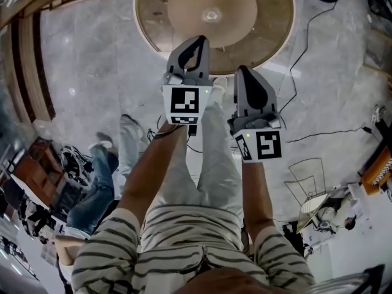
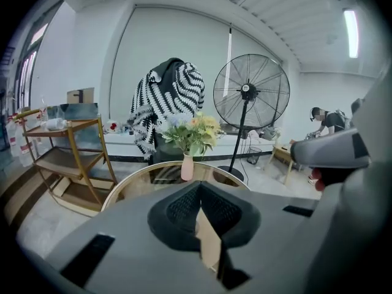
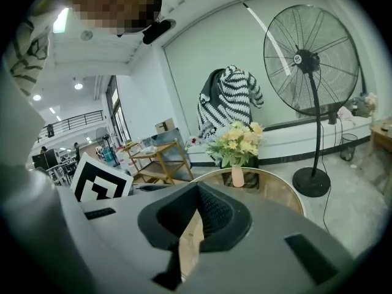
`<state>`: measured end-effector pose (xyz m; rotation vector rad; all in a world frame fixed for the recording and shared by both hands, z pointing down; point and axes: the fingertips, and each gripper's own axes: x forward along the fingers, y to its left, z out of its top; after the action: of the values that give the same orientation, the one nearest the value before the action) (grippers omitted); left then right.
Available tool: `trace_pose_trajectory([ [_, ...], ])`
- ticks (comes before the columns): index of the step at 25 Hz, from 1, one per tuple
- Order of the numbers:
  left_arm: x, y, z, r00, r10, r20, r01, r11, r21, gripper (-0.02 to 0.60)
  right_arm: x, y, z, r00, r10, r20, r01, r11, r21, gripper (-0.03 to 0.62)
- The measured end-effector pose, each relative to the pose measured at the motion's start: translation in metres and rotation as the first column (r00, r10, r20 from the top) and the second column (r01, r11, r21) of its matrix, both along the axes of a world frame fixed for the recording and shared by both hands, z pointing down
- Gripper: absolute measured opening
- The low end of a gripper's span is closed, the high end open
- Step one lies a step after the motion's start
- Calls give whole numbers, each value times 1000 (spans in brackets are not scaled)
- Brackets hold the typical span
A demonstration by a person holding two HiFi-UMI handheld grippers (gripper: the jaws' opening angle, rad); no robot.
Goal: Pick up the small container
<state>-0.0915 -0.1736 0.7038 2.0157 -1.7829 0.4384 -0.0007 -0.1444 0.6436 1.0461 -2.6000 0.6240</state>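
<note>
Left tongs (image 2: 199, 208): jaws pressed together, nothing between the pads. Held out in front of the body, tipped slightly down toward the desk.
Right tongs (image 3: 196, 212): jaws likewise closed and empty. They sit just beside the left pair, a little nearer the wearer in the head view.
Why held so: my reading is an approach posture, with both tools aimed at the desk. The jaws would have to open before any grasp.
Floor underfoot: pale marble. A black cable (image 1: 318, 133) trails across it to the right and a wire basket (image 1: 307, 176) stands further right. Neither lies on the line to the desk.
Bystander: legs in jeans (image 1: 92, 188) at the left, well apart from the tongs.
Round desk (image 1: 153, 17): glass-topped with a gold rim, directly ahead of both tongs, with open floor between.
Vase of flowers (image 2: 187, 166): pink vase, upright on the desk, the only thing I can make out there.
Small container: I cannot pick it out in any view. If it is on the desk, the tongs' own bodies or the bouquet may hide it.
Obstruction risk: the vase is likely the thing to avoid knocking.
Beyond the desk: a pedestal fan (image 2: 250, 90), a black-and-white striped garment (image 2: 168, 97) draped over something, and a wooden shelf cart (image 2: 67, 158) at the left.
Far right: a person bent over (image 2: 327, 122).
</note>
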Motion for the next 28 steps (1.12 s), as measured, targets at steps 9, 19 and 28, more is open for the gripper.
trace_pose_trajectory([
  [9,0,-18,61,1000,5,15,-5,999,-42,68,7,-2,30,1000,25,10,-24,999,-22,8],
  [19,-1,-33,116,999,2,43,2,996,-91,209,9,-5,60,999,33,14,-32,999,-43,8],
  [28,-2,-53,148,997,3,71,3,997,-82,313,11,-4,80,999,41,8,-40,997,-65,8],
])
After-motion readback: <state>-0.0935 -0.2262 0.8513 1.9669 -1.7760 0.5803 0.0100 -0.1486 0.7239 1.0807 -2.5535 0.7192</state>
